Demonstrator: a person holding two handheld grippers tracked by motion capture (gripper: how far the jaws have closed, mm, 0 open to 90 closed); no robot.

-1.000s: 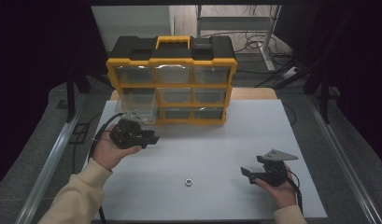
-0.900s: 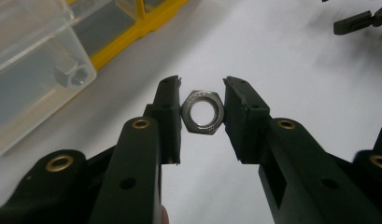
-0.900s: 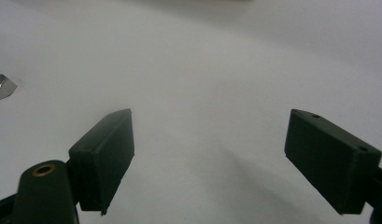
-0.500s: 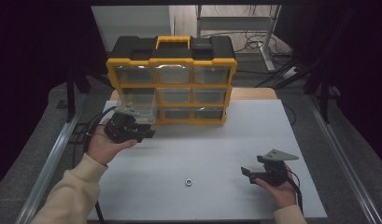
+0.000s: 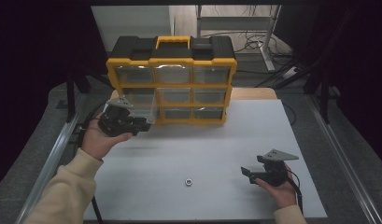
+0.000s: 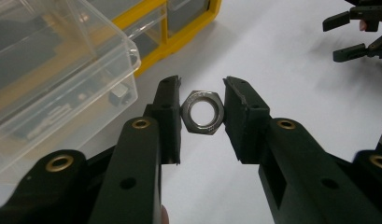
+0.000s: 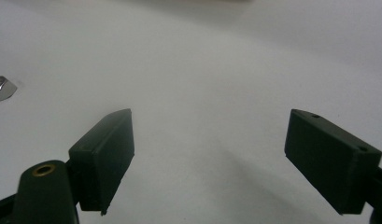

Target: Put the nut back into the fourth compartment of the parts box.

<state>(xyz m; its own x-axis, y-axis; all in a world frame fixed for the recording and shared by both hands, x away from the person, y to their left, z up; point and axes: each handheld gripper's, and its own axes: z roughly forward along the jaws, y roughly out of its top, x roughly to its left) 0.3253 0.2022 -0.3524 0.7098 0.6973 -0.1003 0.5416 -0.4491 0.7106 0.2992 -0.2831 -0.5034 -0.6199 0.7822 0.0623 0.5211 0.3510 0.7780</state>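
My left gripper (image 6: 202,95) is shut on a steel hex nut (image 6: 203,112), which stands on edge between the two pads. In the high view that gripper (image 5: 143,122) hangs above the table's left side, just in front of a clear drawer (image 5: 138,103) pulled out of the yellow and black organizer (image 5: 172,63). The same drawer (image 6: 53,79) sits close on the left in the left gripper view. A second hex nut (image 5: 189,181) lies on the white table near the front middle. My right gripper (image 5: 247,173) rests low at the front right, open, with nothing between its jaws (image 7: 209,140).
The organizer stands at the back of the white table (image 5: 216,144), its other clear drawers pushed in. The loose nut (image 7: 1,87) lies left of the right gripper. Metal rails (image 5: 53,154) run along both sides of the table.
My left hand has lifted and drifted toward the pulled-out drawer with the nut held in the gripper. The right hand has stayed where it was.
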